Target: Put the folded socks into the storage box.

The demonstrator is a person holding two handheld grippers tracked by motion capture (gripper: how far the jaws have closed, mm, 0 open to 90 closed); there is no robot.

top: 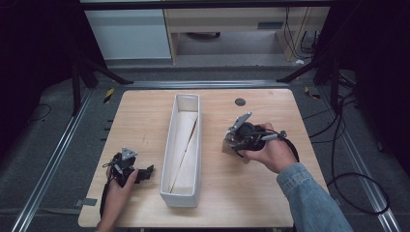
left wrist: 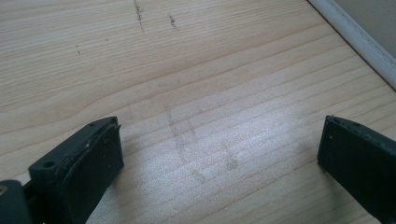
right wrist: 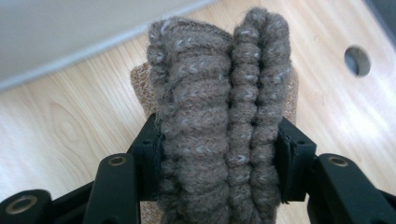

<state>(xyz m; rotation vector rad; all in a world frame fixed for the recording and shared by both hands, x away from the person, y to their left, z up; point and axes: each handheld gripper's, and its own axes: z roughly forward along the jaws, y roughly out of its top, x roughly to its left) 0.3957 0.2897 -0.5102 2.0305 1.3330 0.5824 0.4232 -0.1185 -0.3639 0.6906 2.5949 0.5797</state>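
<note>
Showing the right gripper (right wrist: 219,154) closed on a folded piece of brown-grey knitwear (right wrist: 219,116), which stands up between the two black jaws in the right gripper view. The knit is thick and ribbed, its rows running crosswise in rounded ridges flecked with paler fibres; it is doubled so that a wider fold lies on one side and a narrower fold on the other, a dark seam-like groove parting them. Both pads press into its flanks, and the fabric bulges above and below them. Behind the folds a flatter tan edge of the same bundle shows, finer in texture. In the high view the right gripper (top: 237,140) is seen over the worktop (top: 270,193), just to the right of the long white tray (top: 186,104) that lies lengthwise at mid-table; whether the knitwear touches the wood cannot be told. A round dark hole (top: 240,102) marks the worktop beyond the hand. The left gripper (top: 145,171) rests low near the tray's near end, its jaws wide apart over bare wood, nothing between them.
</note>
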